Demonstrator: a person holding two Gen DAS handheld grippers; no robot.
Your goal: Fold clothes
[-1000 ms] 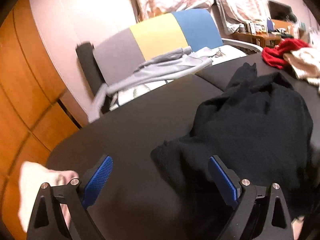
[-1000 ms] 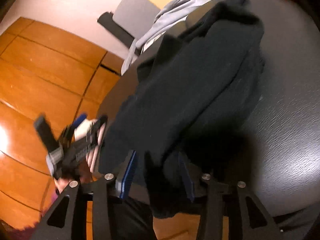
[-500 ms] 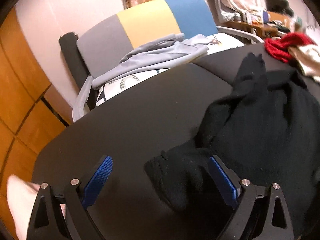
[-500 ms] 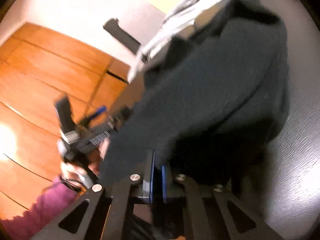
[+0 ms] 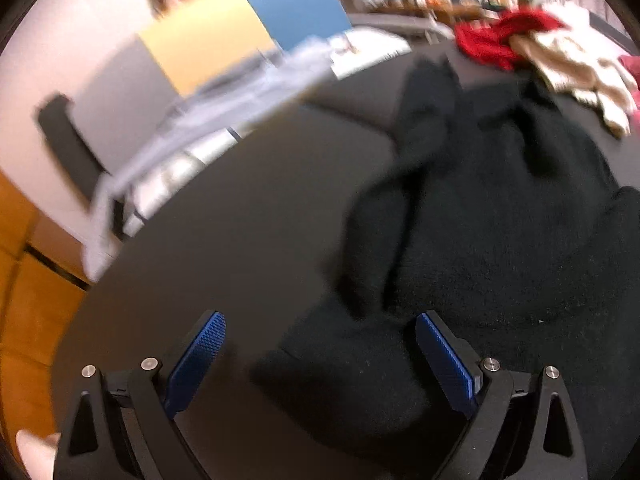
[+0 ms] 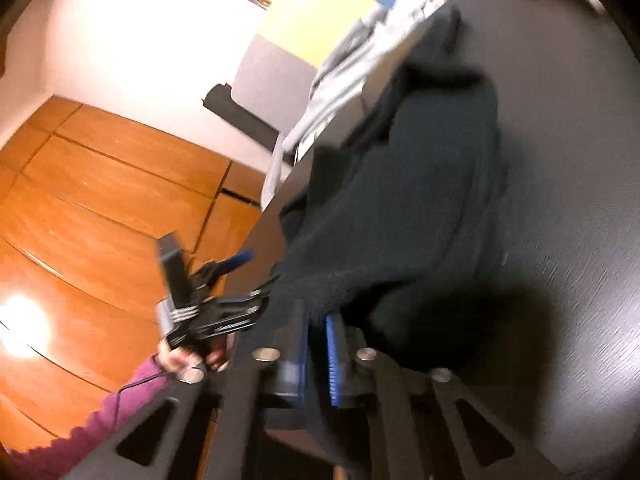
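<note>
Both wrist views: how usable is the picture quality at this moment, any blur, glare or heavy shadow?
Left wrist view: motion blur smears the chair and grey garment; the black sweater shows little detail. Right wrist view: blurred throughout, a bright glare spot on the wooden floor, deep shadow on the table beside the sweater.

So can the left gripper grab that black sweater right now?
Probably yes. The left gripper is open, the near edge of the black sweater already lies between its fingers, and nothing on the table blocks it.

Purple knit sleeve [image 6: 120, 404], scalloped cuff
</note>
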